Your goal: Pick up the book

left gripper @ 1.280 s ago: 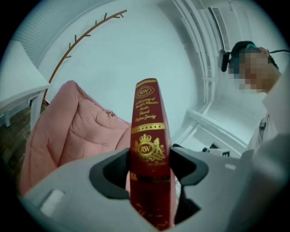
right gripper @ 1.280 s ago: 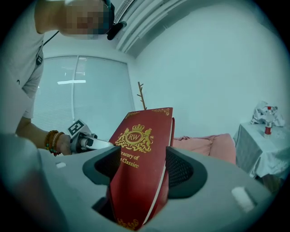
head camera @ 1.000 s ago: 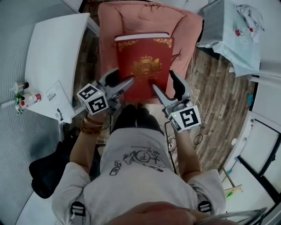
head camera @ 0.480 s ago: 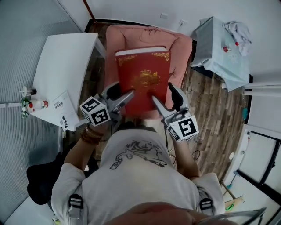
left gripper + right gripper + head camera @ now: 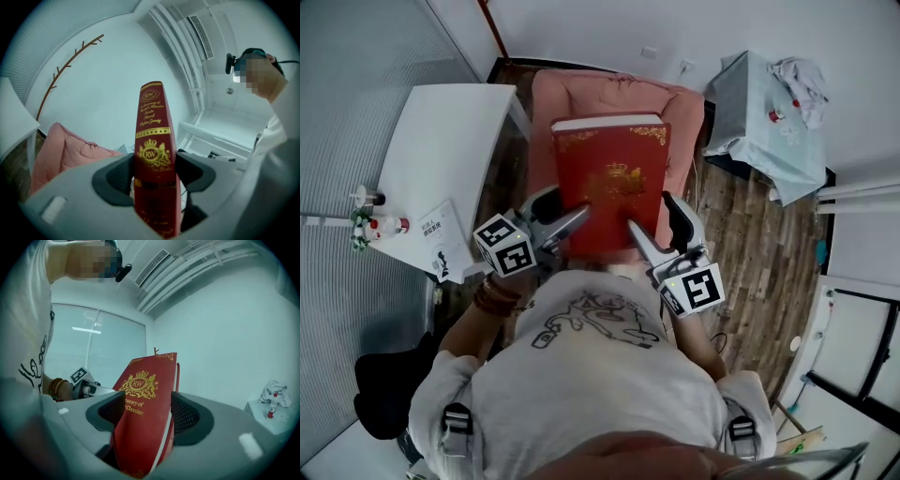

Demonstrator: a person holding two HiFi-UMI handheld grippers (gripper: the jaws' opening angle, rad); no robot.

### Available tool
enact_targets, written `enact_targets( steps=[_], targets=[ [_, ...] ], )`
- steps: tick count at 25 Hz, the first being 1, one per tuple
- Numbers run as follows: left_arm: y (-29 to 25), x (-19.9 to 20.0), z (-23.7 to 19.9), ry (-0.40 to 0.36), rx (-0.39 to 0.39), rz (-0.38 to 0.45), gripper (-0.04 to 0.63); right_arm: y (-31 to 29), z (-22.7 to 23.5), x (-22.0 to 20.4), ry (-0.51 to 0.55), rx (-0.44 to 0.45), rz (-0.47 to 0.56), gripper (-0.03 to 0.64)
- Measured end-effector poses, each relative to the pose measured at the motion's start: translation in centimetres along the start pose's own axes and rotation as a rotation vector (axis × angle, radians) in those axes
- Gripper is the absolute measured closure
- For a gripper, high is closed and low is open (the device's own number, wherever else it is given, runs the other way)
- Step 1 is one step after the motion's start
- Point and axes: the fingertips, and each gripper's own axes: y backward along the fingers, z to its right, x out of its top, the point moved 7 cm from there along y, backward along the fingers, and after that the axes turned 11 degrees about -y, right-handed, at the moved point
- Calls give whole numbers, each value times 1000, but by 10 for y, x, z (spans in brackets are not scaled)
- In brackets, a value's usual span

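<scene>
We're over a pink armchair [image 5: 619, 94] on wooden floor [image 5: 755, 244], white counter [image 5: 441, 141] at its left, blue-draped counter [image 5: 764, 141] right, white walls around.

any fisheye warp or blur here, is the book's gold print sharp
Head view: wide-angle bend toward the edges, red book sharp. Left gripper view: round fisheye with dark corners; the spine crest is clear, its lowest part soft. Right gripper view: same fisheye, bluish cast, cover lettering crisp.
</scene>
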Motion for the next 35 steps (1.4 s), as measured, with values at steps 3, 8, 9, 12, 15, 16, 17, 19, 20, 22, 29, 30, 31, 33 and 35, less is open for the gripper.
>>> enact_targets(
  steps=[3, 8, 9, 12, 15, 16, 17, 19, 20, 22, 29, 30, 31, 33, 35],
  targets=[
    [-4, 0, 14, 10, -14, 14, 325, 15, -2, 9, 15, -3, 19, 305],
    [-7, 4, 22, 5, -22, 25, 325, 22, -5, 14, 32, -19, 32, 305],
    [-7, 3, 22, 9, -23, 28, 325, 22, -5, 14, 36, -21, 31, 305],
    [-7, 2, 22, 15, -23, 27, 325, 22, -5, 14, 52, -21, 25, 305],
    [-7, 0, 21, 12, -23, 24, 326, 22, -4, 13, 49, -19, 23, 307],
    [-8, 0, 21, 9, -23, 22, 326, 22, -3, 13, 47, -20, 22, 307],
    [-8, 0, 20, 7, -22, 20, 326, 22, -3, 12, 45, -20, 22, 307],
    [-8, 0, 20, 9, -19, 18, 325, 21, -3, 10, 41, -21, 22, 307],
    [-8, 0, 20, 10, -18, 17, 325, 21, -2, 10, 38, -21, 22, 307],
    [-9, -2, 19, 13, -17, 17, 325, 21, -2, 9, 38, -22, 19, 308],
    [-8, -2, 18, 17, -14, 13, 325, 20, -1, 8, 35, -26, 18, 311],
    [-8, -2, 18, 17, -13, 12, 325, 20, -1, 8, 33, -27, 17, 310],
    [-8, -2, 18, 18, -13, 12, 327, 20, -1, 8, 32, -27, 16, 311],
    [-8, -2, 19, 19, -14, 12, 325, 20, -1, 8, 34, -28, 15, 311],
    [-9, -2, 19, 20, -13, 13, 325, 20, 0, 8, 38, -28, 13, 311]
  ],
)
